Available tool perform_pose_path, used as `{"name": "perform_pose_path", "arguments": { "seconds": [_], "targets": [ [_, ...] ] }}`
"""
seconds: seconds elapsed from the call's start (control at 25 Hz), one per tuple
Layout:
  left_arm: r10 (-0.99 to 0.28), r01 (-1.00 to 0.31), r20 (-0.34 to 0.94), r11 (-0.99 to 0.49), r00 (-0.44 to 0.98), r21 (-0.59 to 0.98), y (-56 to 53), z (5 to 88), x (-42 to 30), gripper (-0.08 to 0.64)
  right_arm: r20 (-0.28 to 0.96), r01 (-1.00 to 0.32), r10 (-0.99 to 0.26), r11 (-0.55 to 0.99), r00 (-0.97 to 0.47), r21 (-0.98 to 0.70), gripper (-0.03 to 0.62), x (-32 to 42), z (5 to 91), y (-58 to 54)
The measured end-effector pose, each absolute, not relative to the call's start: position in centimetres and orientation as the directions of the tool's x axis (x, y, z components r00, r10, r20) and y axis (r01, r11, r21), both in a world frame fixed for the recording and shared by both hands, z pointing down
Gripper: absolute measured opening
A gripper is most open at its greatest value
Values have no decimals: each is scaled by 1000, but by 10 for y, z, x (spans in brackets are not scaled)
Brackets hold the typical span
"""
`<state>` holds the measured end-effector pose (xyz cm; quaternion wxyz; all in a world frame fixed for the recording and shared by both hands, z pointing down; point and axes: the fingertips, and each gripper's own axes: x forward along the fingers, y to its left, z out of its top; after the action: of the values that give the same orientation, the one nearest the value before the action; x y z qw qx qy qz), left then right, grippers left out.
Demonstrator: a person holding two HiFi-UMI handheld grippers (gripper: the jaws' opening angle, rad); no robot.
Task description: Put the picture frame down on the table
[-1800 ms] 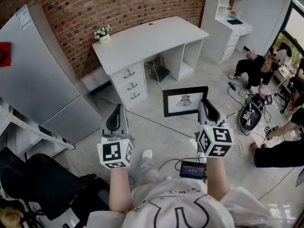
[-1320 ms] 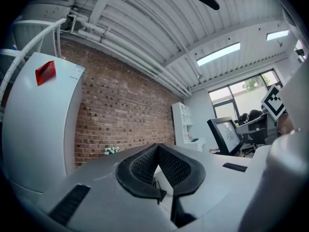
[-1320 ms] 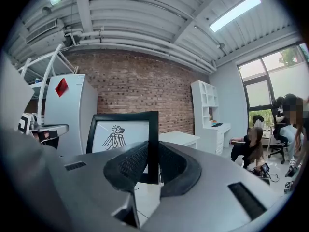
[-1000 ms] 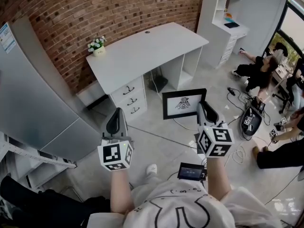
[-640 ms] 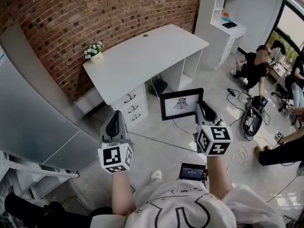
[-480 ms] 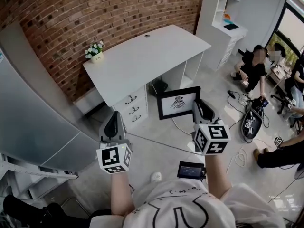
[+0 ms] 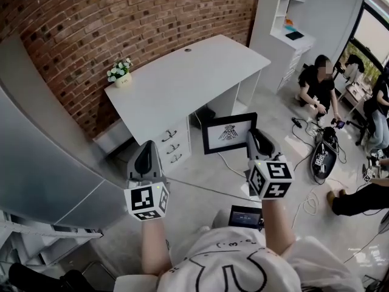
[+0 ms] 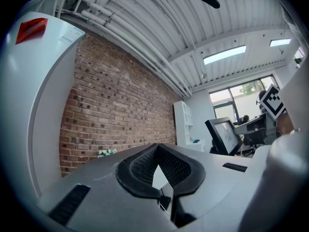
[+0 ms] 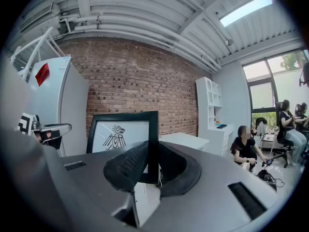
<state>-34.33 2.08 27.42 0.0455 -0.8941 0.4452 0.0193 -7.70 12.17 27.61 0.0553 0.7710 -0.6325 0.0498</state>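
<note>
**Holding the frame short of the table**

Nearest me, my left gripper (image 7: 148,146) has its tips pressed together with nothing between them. My right gripper (image 7: 254,136) is clamped on the right edge of the picture frame (image 7: 229,132). Each gripper's cube (image 7: 269,176) carries black-and-white square markers, which are code patterns and not words.

The frame stands upright in the air over the grey floor (image 7: 206,178), just in front of the white table (image 7: 182,72) and apart from it. Inside its black border is a dark bird-like emblem on white, and I can read no lettering there.

Further off, a small flower pot (image 7: 123,76) sits on the table's back corner by the brick wall (image 7: 121,11). In the left gripper view, the grey cabinet (image 8: 43,91) bears a red label (image 8: 31,29) too small to read.
</note>
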Motion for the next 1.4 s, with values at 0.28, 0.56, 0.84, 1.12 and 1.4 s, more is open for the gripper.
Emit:
{"name": "perform_pose_path", "arguments": {
  "seconds": [0.28,0.56,0.84,1.12,1.4],
  "targets": [
    [-792,-795,-62,-604,607,-62,4,280,-333,9,143,-978,-968,-208,207,7,63,-64,278,109],
    [-806,-808,-58,-585,589,-74,-16,280,-319,9,138,-983,-974,-185,181,-19,63,-48,285,82],
    [-816,-816,-41,-573,577,-78,-44,288,-279,9,149,-985,-975,-169,163,-29,63,-5,294,53],
    [-822,-820,-33,-564,569,-92,-80,285,-226,9,148,-986,-977,-161,152,-46,63,51,294,10],
    [-847,-845,-21,-529,532,-81,-114,290,-179,9,165,-995,-982,-98,91,-31,63,95,298,-38]
  ]
}}
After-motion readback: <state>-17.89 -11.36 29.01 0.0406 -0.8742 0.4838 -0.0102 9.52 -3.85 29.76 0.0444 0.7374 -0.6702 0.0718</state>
